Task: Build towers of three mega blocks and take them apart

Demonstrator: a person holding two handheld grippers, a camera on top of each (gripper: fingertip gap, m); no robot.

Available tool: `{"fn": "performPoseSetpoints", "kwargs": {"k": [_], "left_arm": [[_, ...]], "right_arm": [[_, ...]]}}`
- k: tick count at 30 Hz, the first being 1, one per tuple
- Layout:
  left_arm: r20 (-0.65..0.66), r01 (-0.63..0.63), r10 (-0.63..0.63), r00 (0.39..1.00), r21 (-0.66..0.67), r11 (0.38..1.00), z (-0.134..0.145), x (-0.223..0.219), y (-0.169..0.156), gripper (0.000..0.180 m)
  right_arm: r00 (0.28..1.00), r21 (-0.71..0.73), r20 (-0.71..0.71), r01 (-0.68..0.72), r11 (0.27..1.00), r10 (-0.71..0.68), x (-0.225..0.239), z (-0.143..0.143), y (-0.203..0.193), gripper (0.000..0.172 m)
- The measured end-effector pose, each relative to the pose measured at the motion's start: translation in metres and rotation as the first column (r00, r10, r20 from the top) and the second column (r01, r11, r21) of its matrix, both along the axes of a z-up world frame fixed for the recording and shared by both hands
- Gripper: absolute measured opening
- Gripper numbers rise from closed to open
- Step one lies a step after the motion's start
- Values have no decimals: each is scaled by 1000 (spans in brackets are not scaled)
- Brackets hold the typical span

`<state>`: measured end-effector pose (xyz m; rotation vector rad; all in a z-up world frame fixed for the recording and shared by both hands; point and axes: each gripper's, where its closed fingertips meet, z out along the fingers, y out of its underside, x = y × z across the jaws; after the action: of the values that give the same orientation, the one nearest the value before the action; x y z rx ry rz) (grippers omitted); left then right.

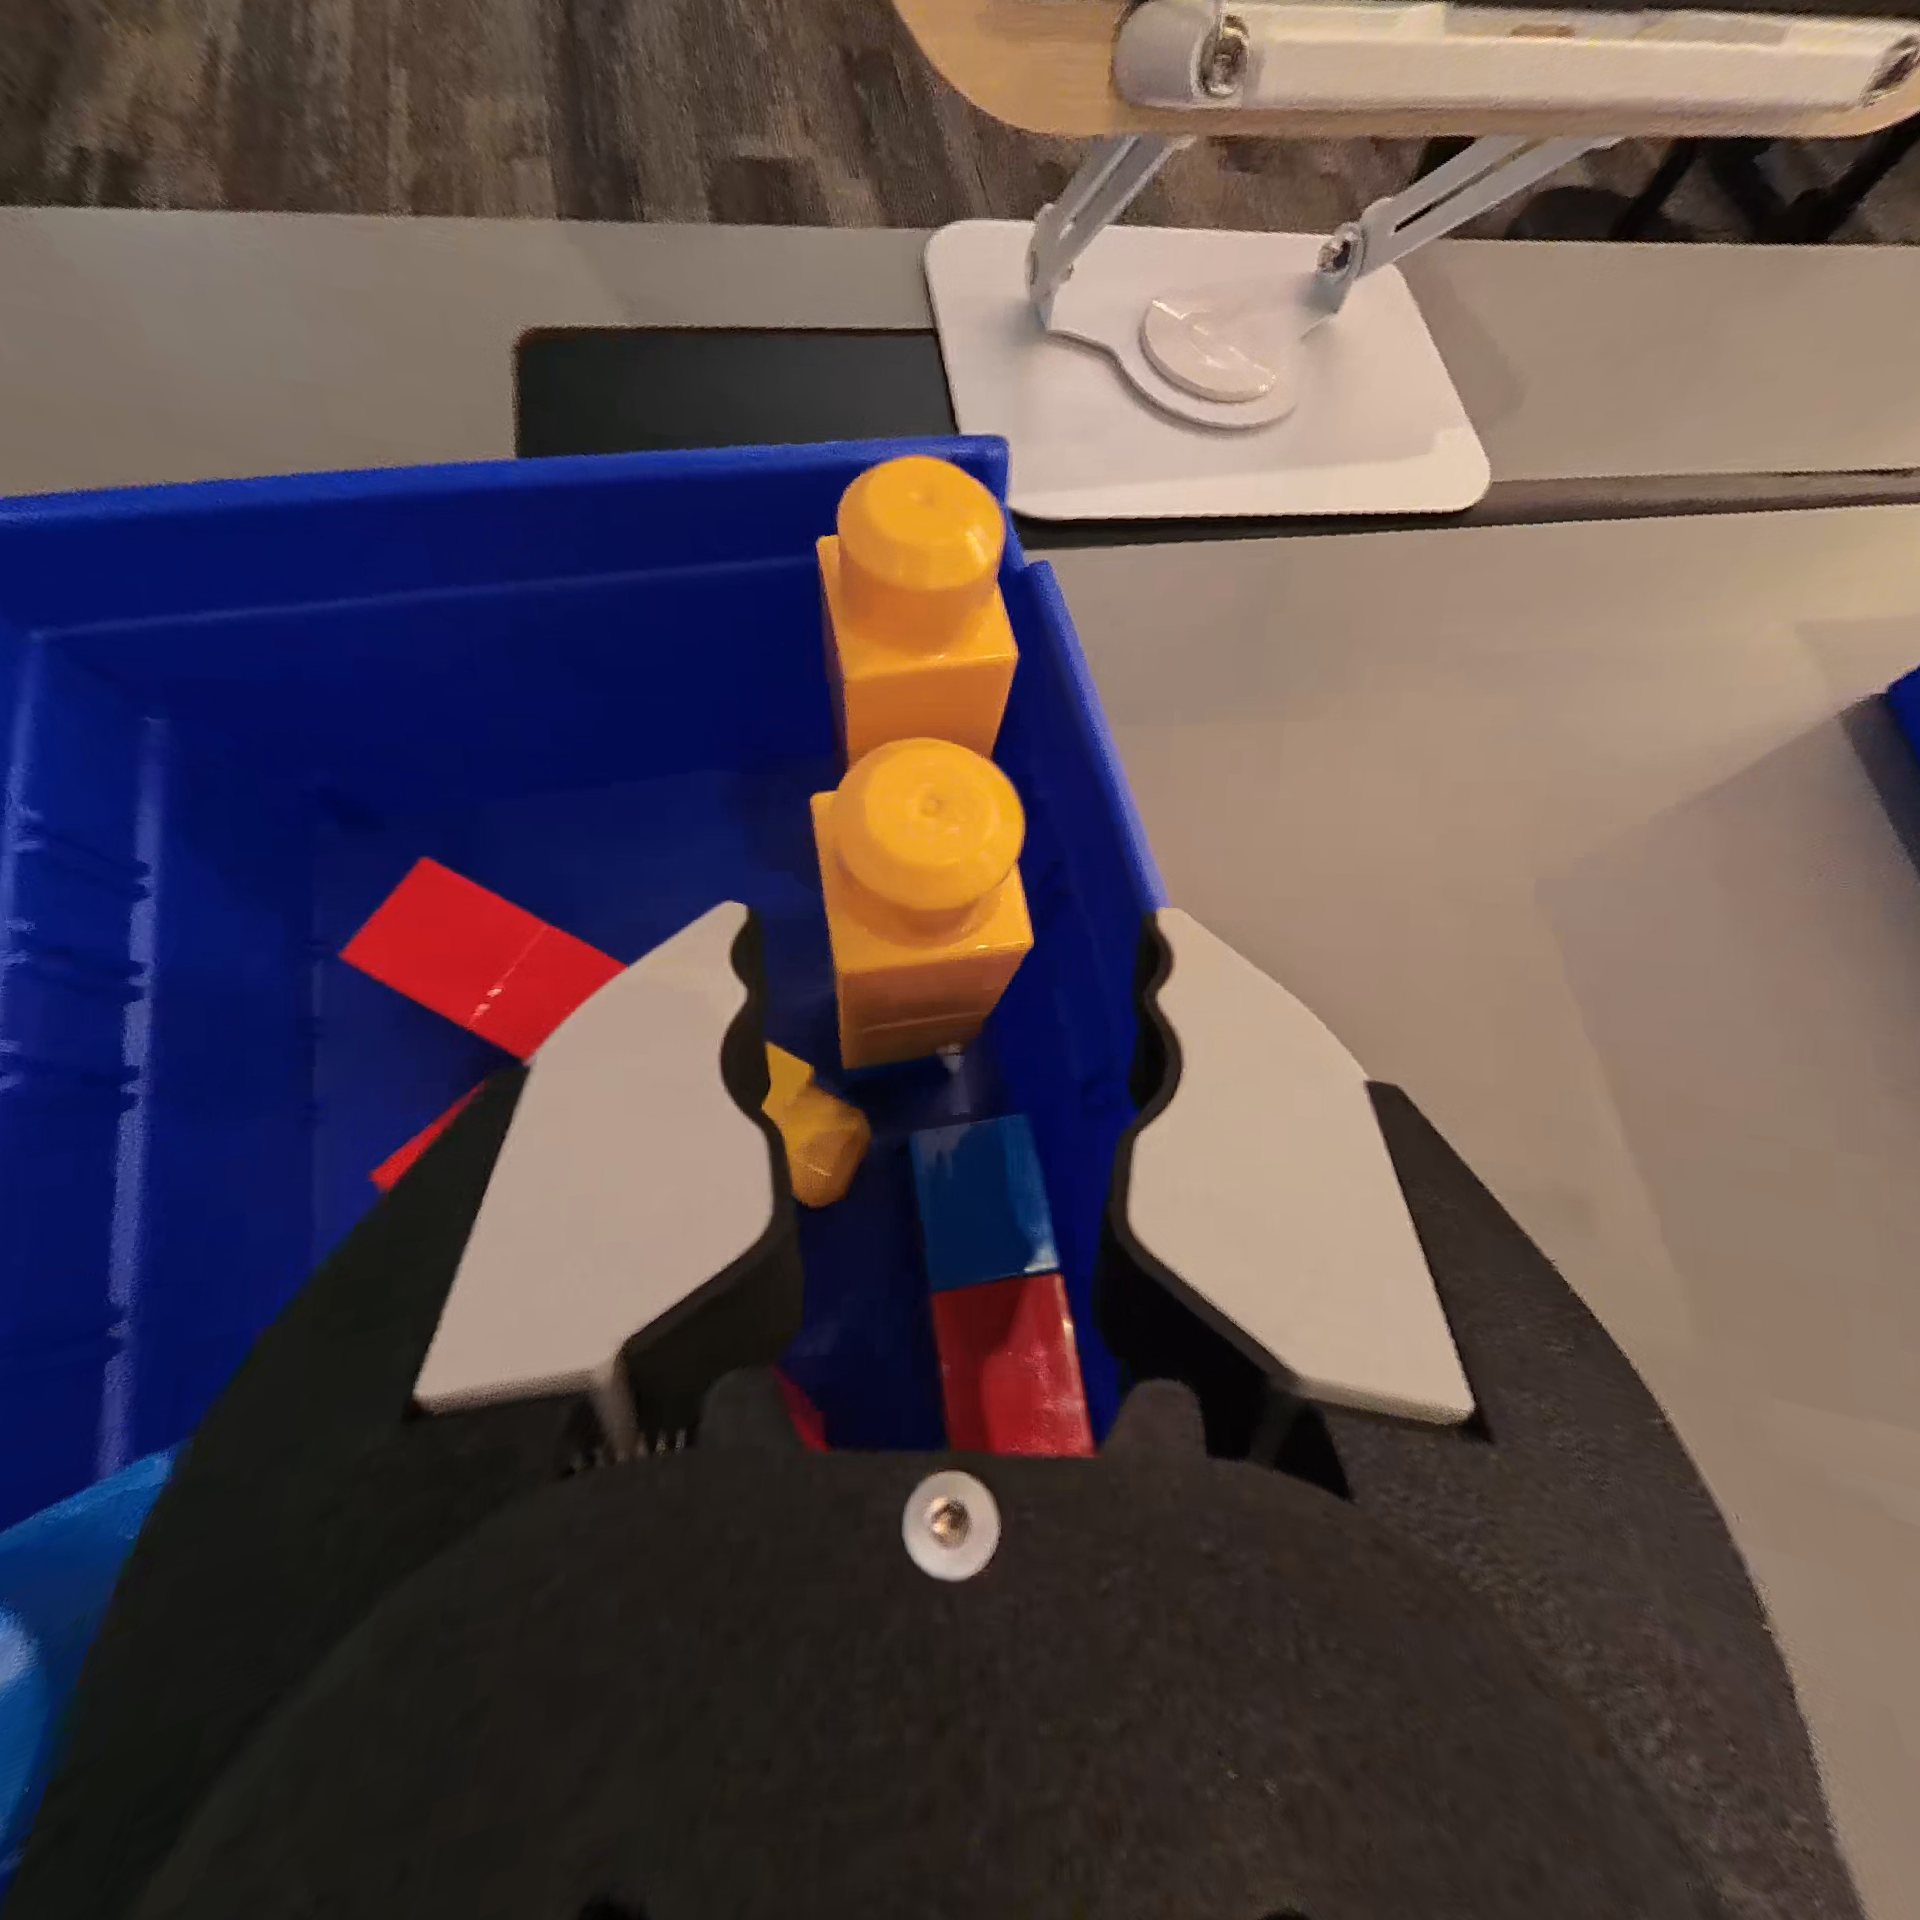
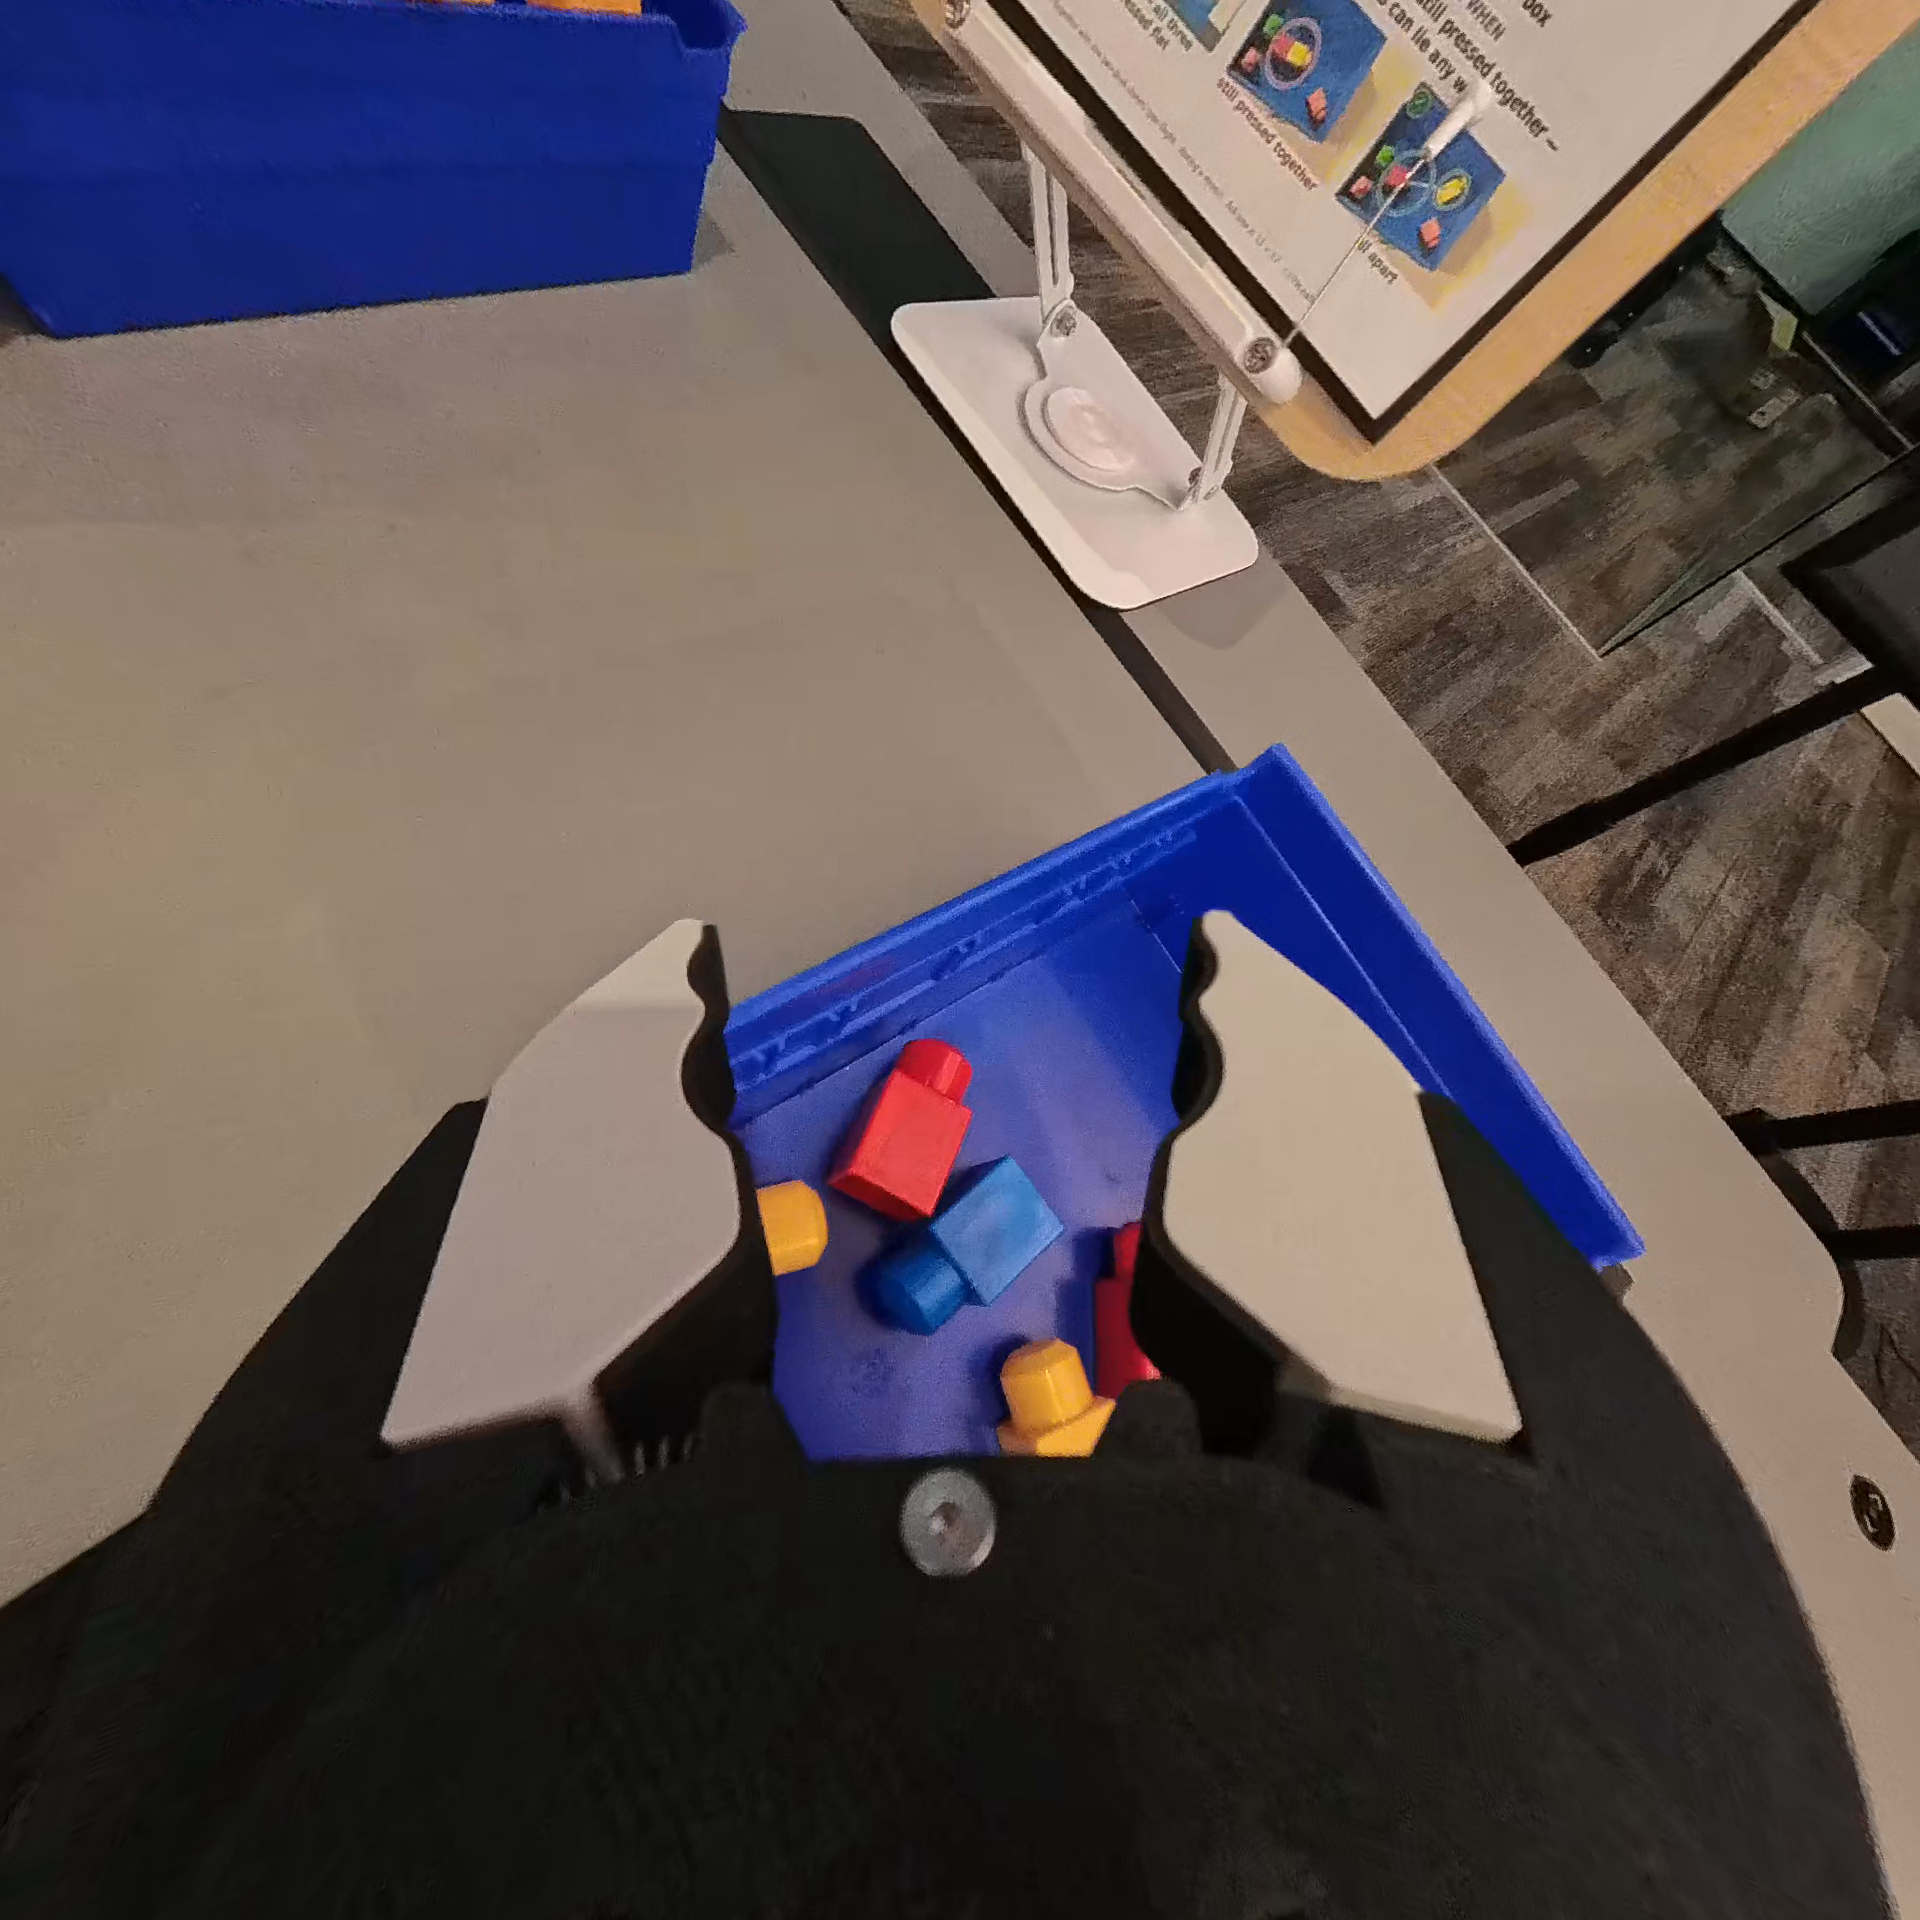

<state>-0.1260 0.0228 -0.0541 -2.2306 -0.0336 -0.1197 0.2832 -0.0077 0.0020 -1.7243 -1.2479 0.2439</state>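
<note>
your left hand-held gripper [image 1: 940, 997] hangs over the right side of a blue bin [image 1: 416, 582] on the grey counter [image 1: 1455, 779], and its jaws are spread apart with nothing clasped. a yellow tower [image 1: 920, 925] of mega blocks stands between the fingertips, close to the bin's right wall, but clear blue shows on both sides of it, so neither pad presses on it. a second yellow block [image 1: 920, 613] stands just behind it, nearer the far corner. below the tips lie a blue block [image 1: 982, 1205] and a red block [image 1: 1008, 1371] joined end to end, a small yellow piece [image 1: 821, 1143] beside the left finger, and a flat red tower [image 1: 478, 956] lying on the bin floor to the left.

your right hand-held gripper [image 2: 951, 997] is also released and bare, its fingers wide apart above a second blue bin [image 2: 1455, 987] near the counter's edge. on that bin's floor a red block [image 2: 904, 1132] lies on its side touching a light blue block [image 2: 966, 1242]; a yellow block [image 2: 1049, 1392] sits nearer you, another yellow one [image 2: 792, 1226] peeks out by the left finger, and a further red piece [image 2: 1117, 1320] is mostly hidden behind the right finger.

a white stand [image 2: 1081, 457] at the counter's far edge holds an instruction sheet [image 2: 1403, 156], and the other bin [image 2: 343, 156] shows far left.
</note>
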Motion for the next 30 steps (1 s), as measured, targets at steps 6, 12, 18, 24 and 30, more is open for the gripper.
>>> {"fn": "performPoseSetpoints", "kwargs": {"k": [6,12,18,24,30], "left_arm": [[-80,-32,27,996,-68,997,-24,-8,5,64],[-243,-33,-15,970,-188,982,-49,-20,13,42],[-176,143,-122,977,108,984,82,6,-37,41],[103,672,-745,660,363,645,190,166,-111,41],[123,809,-905,406,412,419,204,253,-130,41]], "right_arm": [[999,-16,37,-22,1000,23,-10,-7,-3,84],[998,-14,51,-32,999,33,-15,-7,-10,84],[987,10,-53,-149,989,149,-51,16,-39,78],[807,-82,-437,-476,876,397,-141,75,-84,78],[609,-193,-661,-703,685,438,-165,104,-107,46]]}}
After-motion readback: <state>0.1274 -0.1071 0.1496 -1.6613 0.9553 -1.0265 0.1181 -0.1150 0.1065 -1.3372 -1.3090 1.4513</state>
